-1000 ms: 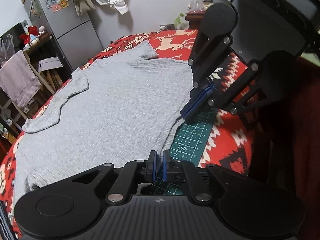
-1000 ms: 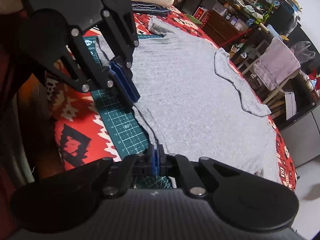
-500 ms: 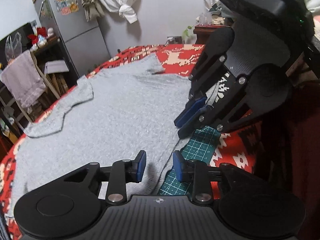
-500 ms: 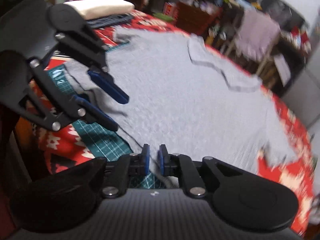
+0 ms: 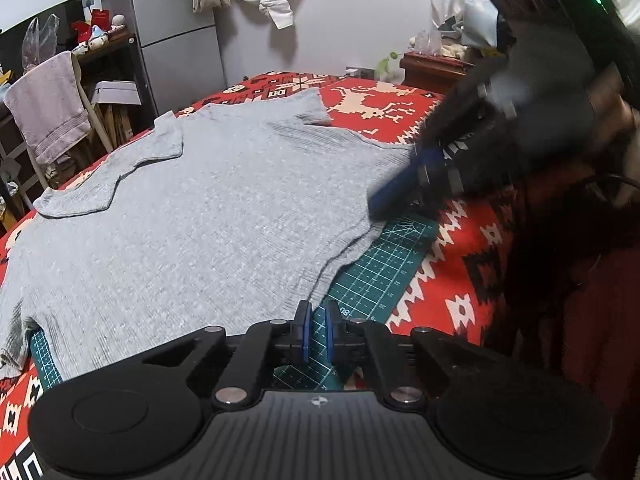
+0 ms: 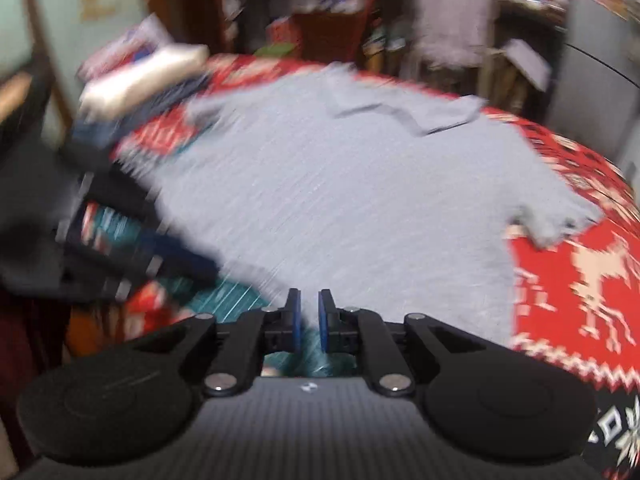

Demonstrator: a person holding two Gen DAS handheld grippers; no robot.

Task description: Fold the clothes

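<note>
While the grey shirt (image 5: 208,216) lies spread flat over the red patterned blanket (image 5: 452,264), its near hem covers part of the green cutting mat (image 5: 384,264). Just short of that hem, the left gripper (image 5: 316,330) and right gripper (image 6: 308,322) each show a narrow gap between empty pads. Motion blur smears the right wrist view, so the clutter beyond the shirt is unreadable.

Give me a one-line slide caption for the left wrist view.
Left tongs slightly open above the hem of a grey knit T-shirt spread on a red patterned blanket.

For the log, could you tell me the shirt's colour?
Heathered grey shirt, clearest in the left wrist view.
</note>
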